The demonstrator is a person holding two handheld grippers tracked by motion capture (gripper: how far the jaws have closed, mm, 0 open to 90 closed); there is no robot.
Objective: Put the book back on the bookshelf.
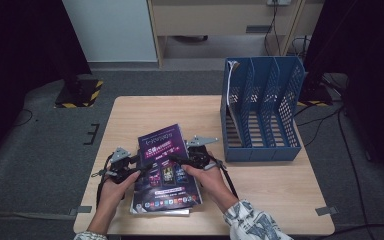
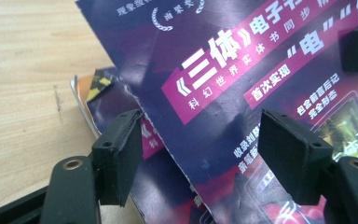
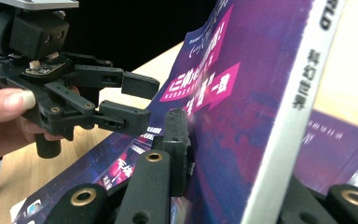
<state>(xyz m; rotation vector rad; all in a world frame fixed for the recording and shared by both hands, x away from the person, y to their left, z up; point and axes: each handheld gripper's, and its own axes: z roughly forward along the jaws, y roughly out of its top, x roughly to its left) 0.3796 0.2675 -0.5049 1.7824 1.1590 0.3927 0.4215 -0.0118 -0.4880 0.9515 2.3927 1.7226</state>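
Note:
A purple magazine (image 1: 164, 147) lies on top of a small stack (image 1: 166, 204) at the table's front middle, its right side raised. My right gripper (image 1: 178, 160) is shut on its white spine (image 3: 289, 116), one pad (image 3: 176, 140) pressed on the cover. My left gripper (image 1: 136, 163) stands open at the magazine's left edge (image 2: 168, 154), which runs between its two jaws without either pad (image 2: 119, 154) touching it. In the right gripper view the left gripper (image 3: 137, 100) hovers open just above the cover.
A blue slotted file rack (image 1: 260, 110) stands at the table's right back, with one thin white item in its leftmost slot. Bare wooden tabletop (image 1: 145, 112) lies behind and left of the stack. Under the top magazine a lower book's corner (image 2: 95, 86) sticks out.

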